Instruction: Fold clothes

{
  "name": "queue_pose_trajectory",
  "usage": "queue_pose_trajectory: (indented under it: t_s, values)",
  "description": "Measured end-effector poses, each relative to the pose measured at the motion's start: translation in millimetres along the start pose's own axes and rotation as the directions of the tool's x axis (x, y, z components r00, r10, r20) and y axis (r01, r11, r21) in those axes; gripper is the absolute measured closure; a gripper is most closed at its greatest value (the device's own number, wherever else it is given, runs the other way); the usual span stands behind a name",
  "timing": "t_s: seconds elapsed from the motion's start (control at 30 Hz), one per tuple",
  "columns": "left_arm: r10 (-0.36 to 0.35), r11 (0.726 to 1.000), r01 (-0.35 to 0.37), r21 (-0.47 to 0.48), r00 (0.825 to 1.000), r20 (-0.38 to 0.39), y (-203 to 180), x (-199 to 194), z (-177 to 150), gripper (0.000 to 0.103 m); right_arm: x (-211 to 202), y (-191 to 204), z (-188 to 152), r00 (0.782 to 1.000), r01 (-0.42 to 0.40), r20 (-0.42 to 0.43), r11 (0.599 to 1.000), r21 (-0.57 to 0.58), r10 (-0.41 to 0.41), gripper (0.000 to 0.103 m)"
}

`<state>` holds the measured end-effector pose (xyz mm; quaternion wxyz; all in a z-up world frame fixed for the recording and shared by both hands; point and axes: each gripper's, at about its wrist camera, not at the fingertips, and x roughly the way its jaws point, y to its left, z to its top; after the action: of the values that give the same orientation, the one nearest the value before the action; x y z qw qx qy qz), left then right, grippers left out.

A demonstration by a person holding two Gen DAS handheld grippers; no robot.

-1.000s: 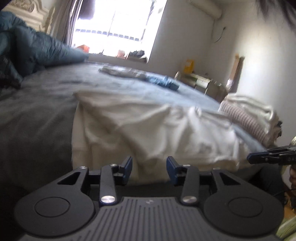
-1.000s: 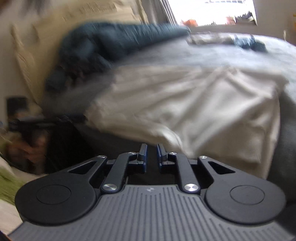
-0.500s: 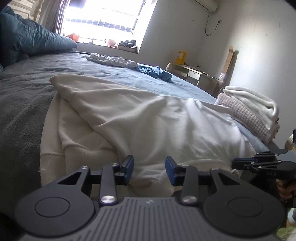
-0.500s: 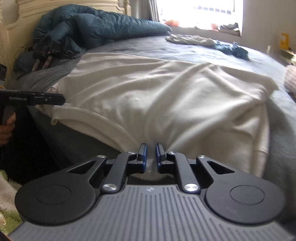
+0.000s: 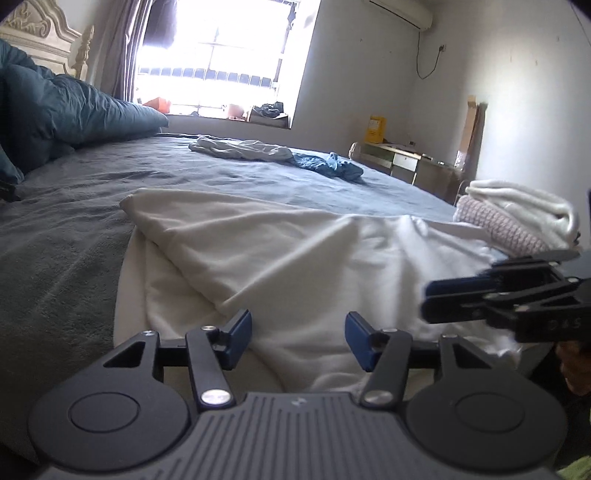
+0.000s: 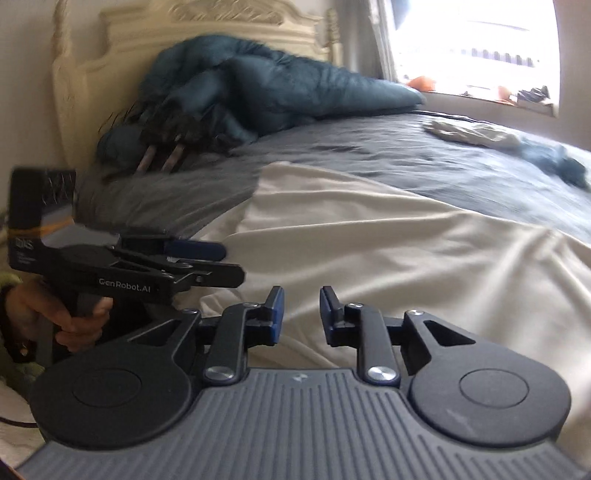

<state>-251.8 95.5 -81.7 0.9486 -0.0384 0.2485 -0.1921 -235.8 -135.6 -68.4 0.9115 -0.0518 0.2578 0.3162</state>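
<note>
Both claws are spreading their jaws at the near edge of the bed (image 5: 74,236), and neither has anything pinched. The left gripper (image 5: 298,339) stands fairly wide, its blue pads (image 5: 240,339) hovering over the cream garment (image 5: 295,266) with only loose cloth showing in the gap below. The right gripper (image 6: 302,314) has a narrower gap, jaws parting, the same cream garment (image 6: 406,251) lying beneath and beyond it; whether its pads brush the fabric I cannot tell. That garment is spread across the grey bed cover at the near side, partly folded over itself. Counting: two grippers, one cream garment laid out, two crumpled pieces farther up the bed, one pale (image 5: 240,150) and one blue (image 5: 328,166), and a stack of two folded items (image 5: 517,218) at the right edge, white on top of a pinkish knit. A teal duvet (image 6: 277,85) is heaped at the headboard (image 6: 207,33). The left tool's side reads "GenRobot.AI" (image 6: 123,288), held in a hand (image 6: 70,317).
</note>
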Motion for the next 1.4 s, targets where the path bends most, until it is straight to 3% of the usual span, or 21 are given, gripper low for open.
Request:
queue_pose_trajectory:
  t_s: [0.1, 0.27, 0.33, 0.4, 0.53, 0.9, 1.03, 1.2, 1.4]
  values:
    - [0.053, 0.998, -0.054, -0.034, 0.998, -0.035, 11, 5, -4, 0.043, 16, 9, 5, 1.000, -0.003, -0.027, 0.998, -0.060, 0.002, 0.080]
    - [-0.005, 0.991, 0.003, -0.131, 1.000, -0.017, 33, 0, -6, 0.045, 32, 13, 4, 0.997, 0.015, -0.078, 0.995, -0.096, -0.022, 0.080]
    - [-0.003, 0.993, 0.001, -0.121, 1.000, -0.015, 32, 0, -7, 0.045, 33, 11, 1, 0.996, 0.014, -0.089, 0.996, -0.086, -0.022, 0.081]
    - [0.005, 0.995, -0.006, -0.102, 1.000, -0.015, 30, 1, -7, 0.045, 33, 9, 0, 0.996, 0.015, -0.091, 0.998, -0.065, -0.021, 0.093]
    - [0.013, 0.995, -0.014, -0.094, 1.000, -0.014, 27, 2, -7, 0.044, 29, 5, -1, 0.997, 0.002, -0.081, 1.000, -0.023, -0.004, 0.103]
    - [0.027, 0.995, -0.029, -0.091, 0.999, -0.020, 23, 2, -6, 0.044, -3, 12, -8, 0.996, -0.071, -0.056, 0.997, 0.028, 0.073, 0.103]
    - [0.029, 0.996, -0.030, -0.089, 0.999, -0.019, 23, 2, -7, 0.044, -14, 18, -14, 0.991, -0.102, -0.086, 0.994, 0.048, 0.106, 0.103]
    - [0.028, 0.996, -0.029, -0.088, 0.999, -0.020, 23, 2, -7, 0.044, -27, 27, -31, 0.963, -0.167, -0.199, 0.983, 0.079, 0.180, 0.103]
    - [0.028, 0.997, -0.030, -0.078, 0.999, -0.020, 21, 1, -8, 0.043, -38, 34, -61, 0.893, -0.196, -0.369, 0.961, 0.196, 0.257, 0.103]
